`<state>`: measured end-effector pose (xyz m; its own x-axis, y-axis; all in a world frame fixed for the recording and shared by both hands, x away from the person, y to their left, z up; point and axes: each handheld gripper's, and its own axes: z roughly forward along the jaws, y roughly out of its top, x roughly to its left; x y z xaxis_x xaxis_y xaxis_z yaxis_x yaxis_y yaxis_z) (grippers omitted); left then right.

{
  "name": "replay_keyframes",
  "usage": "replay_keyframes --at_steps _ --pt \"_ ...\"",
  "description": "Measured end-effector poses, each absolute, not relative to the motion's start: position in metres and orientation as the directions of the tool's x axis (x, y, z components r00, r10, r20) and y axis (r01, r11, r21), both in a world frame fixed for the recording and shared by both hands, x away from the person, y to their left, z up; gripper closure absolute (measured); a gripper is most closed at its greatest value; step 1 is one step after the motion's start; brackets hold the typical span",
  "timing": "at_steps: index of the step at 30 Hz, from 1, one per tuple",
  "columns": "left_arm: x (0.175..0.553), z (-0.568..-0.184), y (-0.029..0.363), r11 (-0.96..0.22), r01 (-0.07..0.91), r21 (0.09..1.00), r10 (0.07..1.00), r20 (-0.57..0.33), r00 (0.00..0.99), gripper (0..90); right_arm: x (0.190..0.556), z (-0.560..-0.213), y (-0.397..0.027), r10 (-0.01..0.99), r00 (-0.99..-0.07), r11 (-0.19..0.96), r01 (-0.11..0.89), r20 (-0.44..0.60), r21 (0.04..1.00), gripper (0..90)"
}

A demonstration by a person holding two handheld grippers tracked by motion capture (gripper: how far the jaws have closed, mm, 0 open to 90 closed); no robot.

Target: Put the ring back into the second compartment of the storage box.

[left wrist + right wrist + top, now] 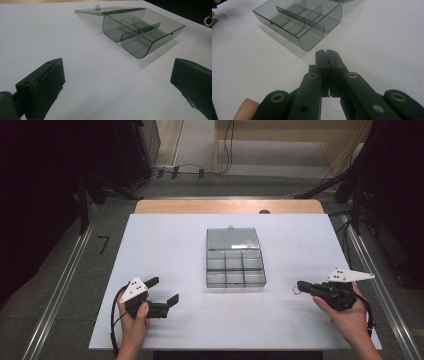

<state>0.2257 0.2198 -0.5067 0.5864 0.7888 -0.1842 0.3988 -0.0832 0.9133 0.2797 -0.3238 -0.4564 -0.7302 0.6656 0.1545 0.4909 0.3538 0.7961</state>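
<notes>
Compartment box point(235, 266) mid-table point(165, 240), lid point(233, 238) behind it, left tongs point(166, 291) and right tongs point(301, 285) flanking

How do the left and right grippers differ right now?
The left gripper has its jaws wide apart with nothing between them; the right gripper has its jaws shut. The left sits at the table's near-left corner, the right at its near-right. Both point toward the open compartment box.
</notes>
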Motion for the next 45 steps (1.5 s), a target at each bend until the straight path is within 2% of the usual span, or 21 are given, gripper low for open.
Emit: replay_keyframes --at_steps 9,45 --pt "0.226 -0.507 0.219 -0.09 0.399 0.912 0.79 -0.179 0.587 0.0 0.285 -0.452 -0.322 0.657 -0.732 0.333 0.494 0.177 0.803 86.8" --pt "0.225 -0.507 0.219 -0.089 0.395 0.915 0.787 -0.178 0.59 0.0 0.303 -0.435 -0.295 0.628 -0.765 0.362 0.453 0.146 0.815 86.8"
